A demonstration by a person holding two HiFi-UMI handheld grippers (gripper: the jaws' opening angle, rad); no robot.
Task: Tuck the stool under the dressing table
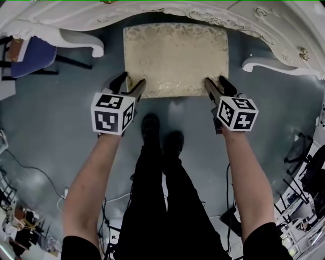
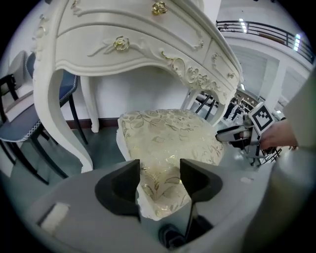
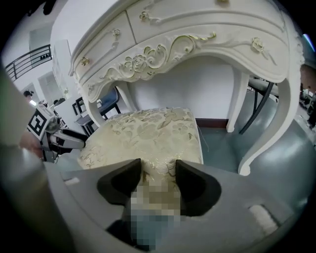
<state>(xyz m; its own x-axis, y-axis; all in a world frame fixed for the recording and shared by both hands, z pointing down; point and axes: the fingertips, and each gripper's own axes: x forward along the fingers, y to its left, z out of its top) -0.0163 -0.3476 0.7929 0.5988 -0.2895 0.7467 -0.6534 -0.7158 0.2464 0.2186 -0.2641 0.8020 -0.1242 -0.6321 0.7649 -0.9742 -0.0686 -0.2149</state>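
Observation:
The stool (image 1: 175, 58) has a cream cushion with a gold leaf pattern. It stands on the floor with its far edge at the white dressing table (image 1: 152, 15), between the table's curved legs. My left gripper (image 1: 129, 84) sits astride the stool's near left corner (image 2: 160, 190), jaws wide, the cushion corner between them. At the near right corner (image 3: 158, 170) my right gripper (image 1: 218, 87) stands the same way, jaws wide around the cushion edge. I cannot see either pair of pads pressing into the fabric. Each gripper shows in the other's view: the right (image 2: 237, 134), the left (image 3: 61, 138).
The table's carved legs (image 1: 94, 46) (image 1: 254, 65) flank the stool. A blue-seated black chair (image 1: 30, 56) stands at the left beyond the table leg. The person's legs and shoes (image 1: 160, 134) are just behind the stool. Cables and clutter lie along the floor's left and right edges.

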